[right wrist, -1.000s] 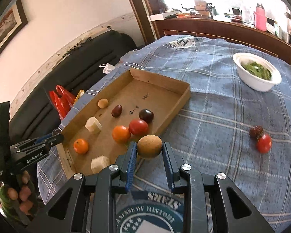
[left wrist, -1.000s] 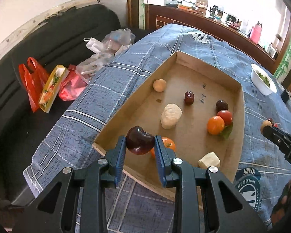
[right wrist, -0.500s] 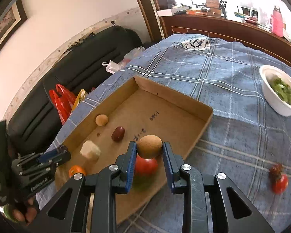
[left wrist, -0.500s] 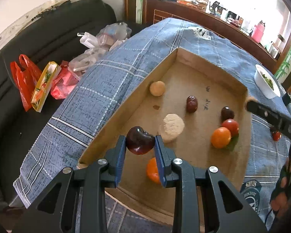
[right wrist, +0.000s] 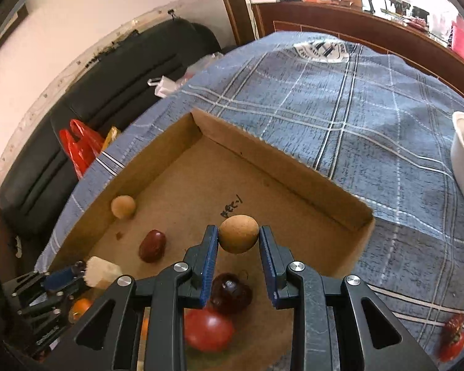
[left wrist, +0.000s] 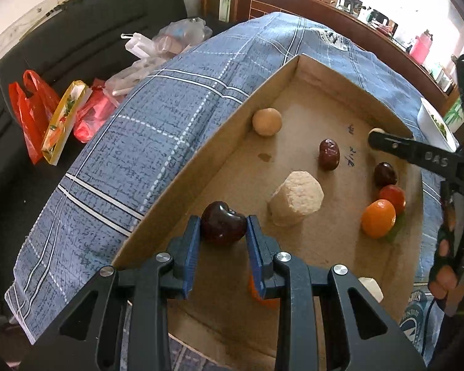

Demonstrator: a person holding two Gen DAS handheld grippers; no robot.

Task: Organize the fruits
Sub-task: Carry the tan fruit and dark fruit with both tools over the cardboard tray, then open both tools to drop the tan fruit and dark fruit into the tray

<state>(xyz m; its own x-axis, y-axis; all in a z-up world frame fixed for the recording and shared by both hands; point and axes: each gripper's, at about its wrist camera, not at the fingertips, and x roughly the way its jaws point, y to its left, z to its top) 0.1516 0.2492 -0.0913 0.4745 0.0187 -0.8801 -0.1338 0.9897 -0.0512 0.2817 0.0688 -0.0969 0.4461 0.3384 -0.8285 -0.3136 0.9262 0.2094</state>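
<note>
Fruit is filling both my tools: my left tool (left wrist: pixel 222 232) is gripping a dark cherry (left wrist: pixel 223 223) above the cardboard tray's (left wrist: pixel 201 154) near-left corner, while my right tool (right wrist: pixel 238 241) is clamping a tan round fruit (right wrist: pixel 238 233) above the tray's middle.

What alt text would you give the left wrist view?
The left gripper holds a dark cherry over a cardboard tray of scattered fruit on a blue plaid tablecloth; the right gripper enters from the right.
</note>
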